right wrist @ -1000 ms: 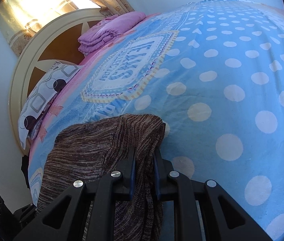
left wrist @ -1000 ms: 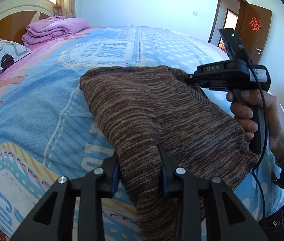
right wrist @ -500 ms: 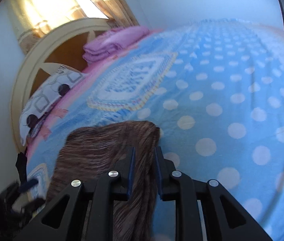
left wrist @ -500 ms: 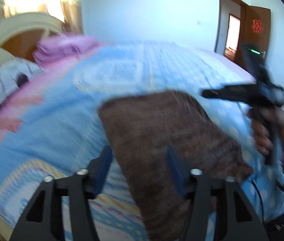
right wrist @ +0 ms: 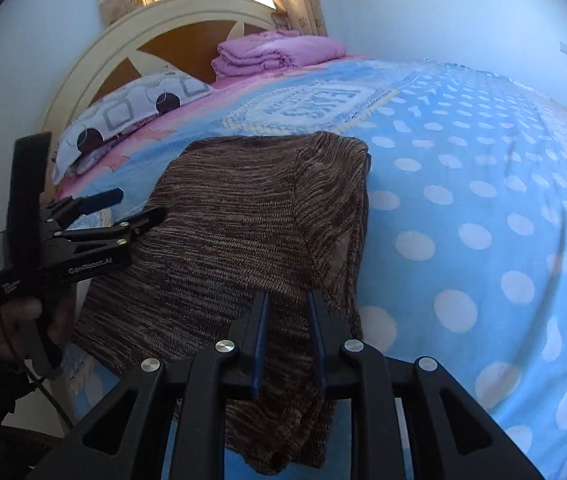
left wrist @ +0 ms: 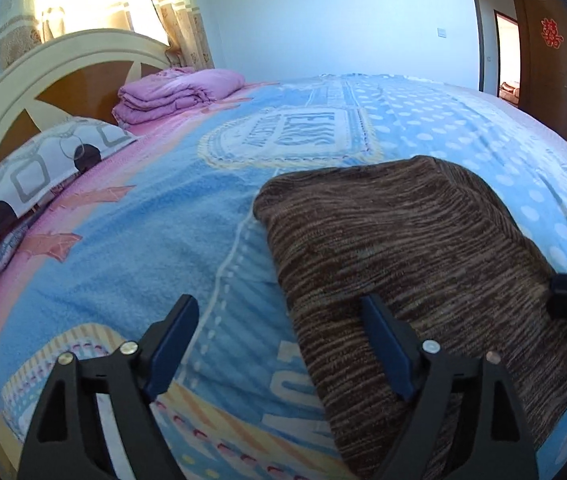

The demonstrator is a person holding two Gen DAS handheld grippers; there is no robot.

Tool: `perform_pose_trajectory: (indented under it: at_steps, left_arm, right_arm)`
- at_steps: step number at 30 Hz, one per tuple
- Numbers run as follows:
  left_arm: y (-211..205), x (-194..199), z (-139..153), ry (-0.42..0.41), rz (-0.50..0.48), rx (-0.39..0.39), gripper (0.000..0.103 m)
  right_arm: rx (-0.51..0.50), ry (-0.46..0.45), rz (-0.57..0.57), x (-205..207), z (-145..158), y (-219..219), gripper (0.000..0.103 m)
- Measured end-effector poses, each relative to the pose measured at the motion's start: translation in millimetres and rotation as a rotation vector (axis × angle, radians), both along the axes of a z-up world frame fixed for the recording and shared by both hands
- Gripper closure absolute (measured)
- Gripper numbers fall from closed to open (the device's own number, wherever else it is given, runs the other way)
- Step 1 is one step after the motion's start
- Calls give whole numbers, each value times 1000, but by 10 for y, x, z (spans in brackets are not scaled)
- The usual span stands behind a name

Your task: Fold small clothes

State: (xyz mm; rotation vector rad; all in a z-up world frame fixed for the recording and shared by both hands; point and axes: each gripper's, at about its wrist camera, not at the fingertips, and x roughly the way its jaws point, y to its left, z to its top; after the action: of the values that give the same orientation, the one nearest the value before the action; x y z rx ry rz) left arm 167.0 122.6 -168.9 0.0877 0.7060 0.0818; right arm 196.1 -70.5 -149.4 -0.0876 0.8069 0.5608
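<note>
Fabric of the brown knit garment (right wrist: 251, 216) is sitting pinched in the down-tilted right gripper (right wrist: 288, 312), while the left gripper (left wrist: 279, 320) is opening, pads clear of it, over the bed (left wrist: 155, 232).

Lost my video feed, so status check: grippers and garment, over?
Left gripper opening, fingers clear of the brown striped knit garment. Right gripper shut on its edge. Garment folded on the blue polka-dot blanket. Nothing in the way.

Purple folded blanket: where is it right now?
The purple folded blanket lies at the far end of the bed against the headboard, beyond the patterned pillow; it shows upper left in the left wrist view and top centre in the right.
</note>
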Motion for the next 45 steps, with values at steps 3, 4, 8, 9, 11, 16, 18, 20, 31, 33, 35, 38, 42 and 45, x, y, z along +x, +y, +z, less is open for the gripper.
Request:
perform_pose_trajectory:
  at_steps: [3, 4, 8, 9, 11, 16, 18, 20, 31, 33, 35, 38, 42, 45]
  left_arm:
    - [-8, -3, -38, -29, 49, 26, 0]
    - [-4, -20, -58, -33, 62, 19, 0]
    - [95, -60, -13, -14, 64, -58, 0]
    - [108, -98, 8, -7, 65, -77, 0]
    - [115, -242, 101, 25, 60, -123, 0]
    - [30, -650, 484, -32, 9, -121, 0]
    - [3, -770, 670, -75, 0, -125, 0]
    - [-15, -837, 818, -106, -9, -147, 0]
    - [-127, -965, 1006, -148, -43, -132, 0]
    - [-126, -986, 1019, -153, -43, -128, 0]
    - [-121, -1003, 1026, -158, -43, -130, 0]
    - [-115, -1004, 1029, -160, -40, -132, 0]
    - [-112, -1011, 1036, -163, -41, -130, 0]
    - [-103, -1021, 1047, -165, -44, -131, 0]
  right_arm:
    - [-20, -27, -16, -81, -36, 24, 83]
    - [-35, -45, -17, -82, -57, 48, 83]
    - [-10, -35, -37, -102, -72, 27, 83]
    - [-21, -23, -41, -138, -41, 28, 82]
    - [-12, -5, -60, -274, 76, -3, 66]
    - [-13, -156, -51, -796, 505, -15, 52]
    - [-25, -203, -64, -915, 631, -22, 51]
    - [-22, -231, -80, -995, 732, -37, 50]
    - [10, -311, -102, -1207, 988, -106, 43]
    - [11, -310, -111, -1199, 988, -116, 43]
    - [16, -304, -118, -1196, 989, -124, 43]
    - [17, -304, -124, -1203, 988, -120, 43]
    - [12, -312, -122, -1220, 997, -108, 43]
    - [11, -312, -122, -1221, 997, -106, 43]
